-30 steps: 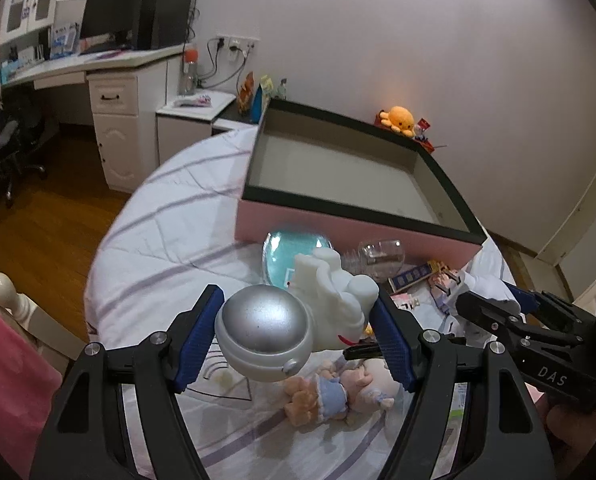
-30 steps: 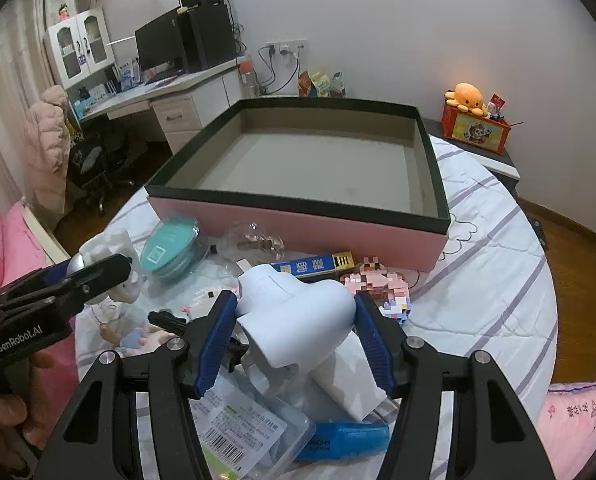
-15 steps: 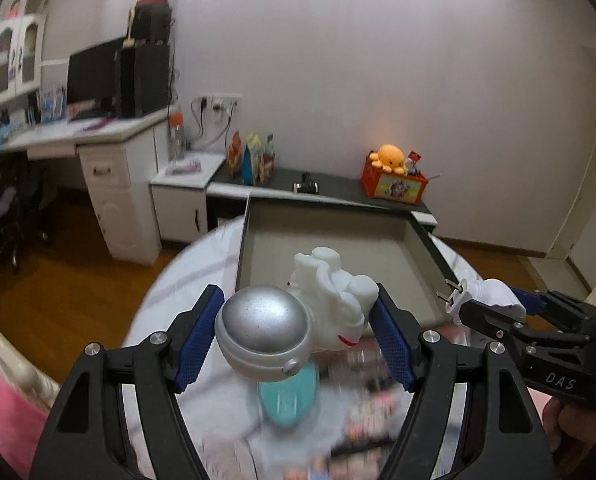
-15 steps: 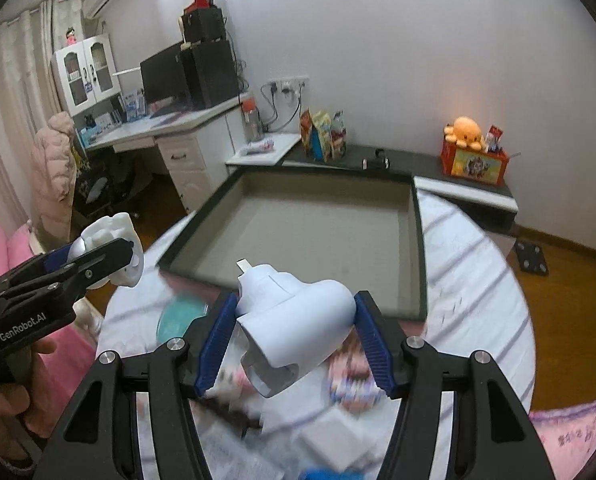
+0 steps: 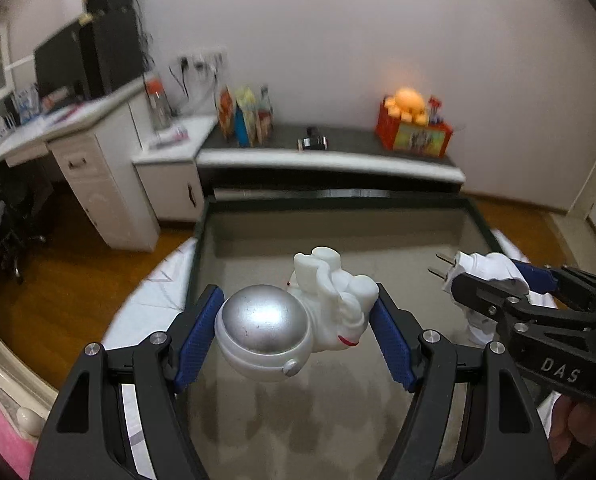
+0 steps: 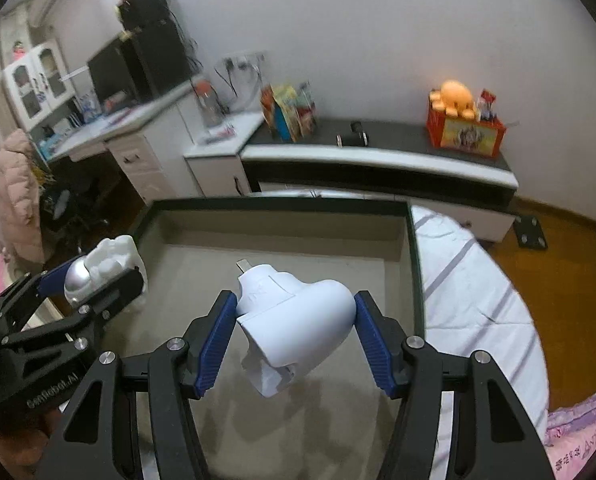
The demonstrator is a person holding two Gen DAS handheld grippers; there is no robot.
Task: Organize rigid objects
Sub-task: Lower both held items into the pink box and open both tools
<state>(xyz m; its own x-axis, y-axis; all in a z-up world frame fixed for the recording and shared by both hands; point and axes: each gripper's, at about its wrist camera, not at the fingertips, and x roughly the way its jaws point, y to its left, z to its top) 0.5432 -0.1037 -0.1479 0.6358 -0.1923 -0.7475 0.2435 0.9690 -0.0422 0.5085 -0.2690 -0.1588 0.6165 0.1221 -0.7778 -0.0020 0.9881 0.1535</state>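
Box (image 5: 201, 240) below; left claw (image 5: 295, 334) pinches astronaut figure (image 5: 293, 316), right claw (image 6: 293, 330) grips, seemingly, plug adapter (image 6: 298, 312).

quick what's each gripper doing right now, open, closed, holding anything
Left gripper: closed on the astronaut figure, above the box.
Right gripper: closed on the white plug, also above the box.

The left tongs (image 5: 295, 326) and the right tongs (image 6: 293, 334) are held side by side, level, each clamped on a white item.
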